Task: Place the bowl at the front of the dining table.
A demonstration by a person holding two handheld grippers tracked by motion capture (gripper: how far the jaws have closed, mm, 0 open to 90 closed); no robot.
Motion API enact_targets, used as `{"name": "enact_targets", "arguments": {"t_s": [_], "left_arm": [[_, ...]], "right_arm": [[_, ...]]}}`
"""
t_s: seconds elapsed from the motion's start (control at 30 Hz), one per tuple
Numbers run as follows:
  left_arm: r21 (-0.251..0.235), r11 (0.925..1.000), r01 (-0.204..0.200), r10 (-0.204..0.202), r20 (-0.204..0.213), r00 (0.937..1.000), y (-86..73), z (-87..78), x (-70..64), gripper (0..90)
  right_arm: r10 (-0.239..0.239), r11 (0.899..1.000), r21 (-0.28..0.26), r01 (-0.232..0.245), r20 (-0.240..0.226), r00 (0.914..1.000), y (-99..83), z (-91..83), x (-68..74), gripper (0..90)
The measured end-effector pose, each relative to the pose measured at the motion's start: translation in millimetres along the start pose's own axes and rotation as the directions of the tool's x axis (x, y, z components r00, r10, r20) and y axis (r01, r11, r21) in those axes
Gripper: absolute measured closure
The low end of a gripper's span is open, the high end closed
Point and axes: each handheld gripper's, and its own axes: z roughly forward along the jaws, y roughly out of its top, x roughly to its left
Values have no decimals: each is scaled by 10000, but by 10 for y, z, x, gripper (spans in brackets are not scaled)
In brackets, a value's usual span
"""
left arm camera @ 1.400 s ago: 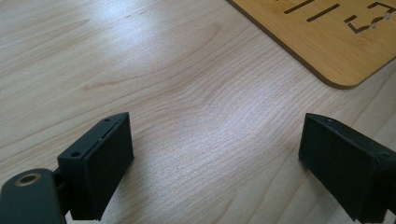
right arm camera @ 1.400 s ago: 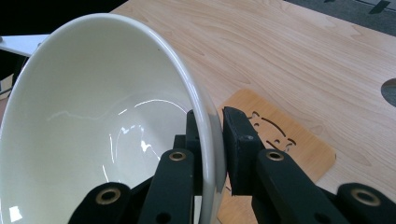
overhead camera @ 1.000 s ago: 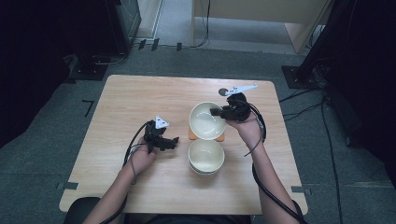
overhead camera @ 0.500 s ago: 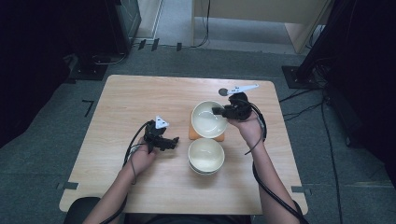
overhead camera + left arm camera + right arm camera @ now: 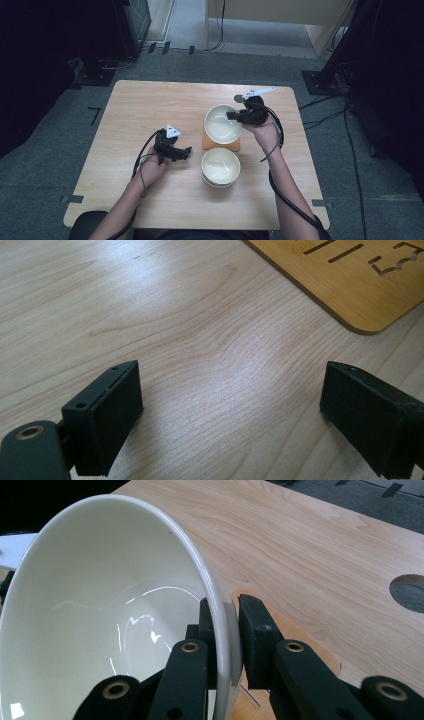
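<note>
Right gripper (image 5: 229,630): clamped on the bowl (image 5: 223,123), one jaw inside the rim, one outside. I have it by the wall alone.
Bowl: over the board (image 5: 220,143), by my reading not yet seated on it; in the right gripper view its rim stands tilted against the jaws.
Left gripper (image 5: 185,151): jaws spread wide, nothing between them, low over the table (image 5: 125,110) just left of the board.
Stack (image 5: 220,166): more bowls nested just in front of the board, apart from the one I hold.
Step in hand: I judge I'm setting this bowl down on the board.
How to do it well: I level the rim first, lower straight, and keep the squeeze on until the foot bears fully.
Watch: a thin glazed rim can slip in a pinch, so no twisting. I keep clear of the stack.
Release: open slowly, back out along the rim.
</note>
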Motion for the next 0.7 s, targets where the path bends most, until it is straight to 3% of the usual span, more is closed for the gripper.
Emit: {"name": "enact_targets", "arguments": {"t_s": [0.7], "left_arm": [[14, 10000, -9, 9, 6, 10000, 0, -1, 1, 96]], "right_arm": [[228, 9994, 246, -230, 100, 9997, -116, 127, -129, 817]]}}
